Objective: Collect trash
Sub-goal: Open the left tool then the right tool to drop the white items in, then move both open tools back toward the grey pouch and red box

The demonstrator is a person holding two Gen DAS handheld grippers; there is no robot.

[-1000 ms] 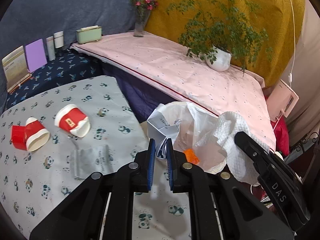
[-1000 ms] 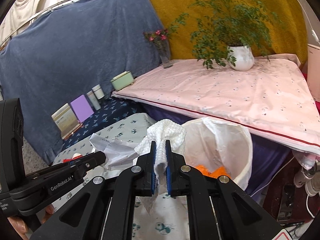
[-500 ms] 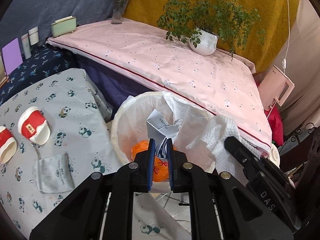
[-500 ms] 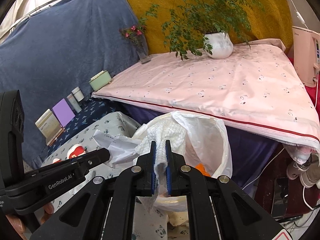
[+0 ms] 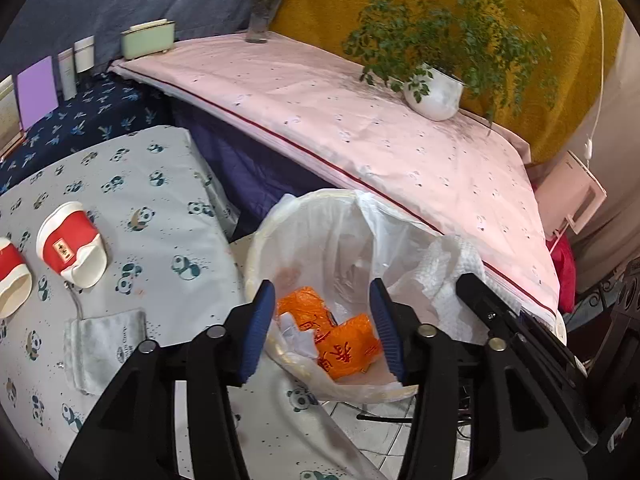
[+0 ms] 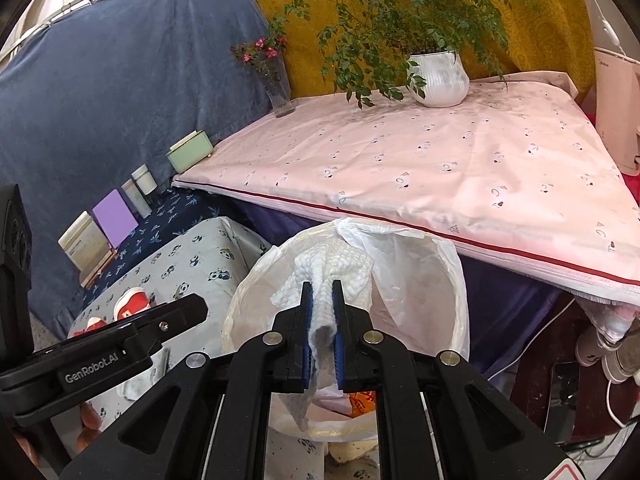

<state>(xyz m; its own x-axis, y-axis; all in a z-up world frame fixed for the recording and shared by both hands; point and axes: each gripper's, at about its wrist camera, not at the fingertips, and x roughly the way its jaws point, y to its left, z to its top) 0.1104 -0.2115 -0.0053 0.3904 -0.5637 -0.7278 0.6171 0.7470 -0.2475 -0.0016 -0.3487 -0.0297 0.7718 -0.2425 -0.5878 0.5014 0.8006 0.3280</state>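
A bin lined with a white plastic bag (image 5: 340, 236) stands beside the panda-print table; it also shows in the right wrist view (image 6: 420, 280). Inside lie orange wrappers (image 5: 344, 340) and a crumpled white paper (image 5: 298, 338). My left gripper (image 5: 324, 328) is open and empty over the bin's mouth. My right gripper (image 6: 321, 320) is shut on a white paper towel (image 6: 332, 272) and holds it over the bin's near rim; the towel also shows in the left wrist view (image 5: 448, 276). Two red and white cups (image 5: 70, 244) and a grey pouch (image 5: 104, 344) lie on the table.
A pink-covered table (image 5: 360, 128) with a potted plant (image 5: 432, 92), a flower vase (image 5: 260, 12) and a green box (image 5: 148, 38) stands behind the bin. Books and bottles (image 5: 38, 92) line the blue ledge. A pink appliance (image 6: 616, 112) is at the right.
My left gripper has opened and the crumpled white paper has dropped into the bin. My right gripper stays shut on the paper towel above the bin.
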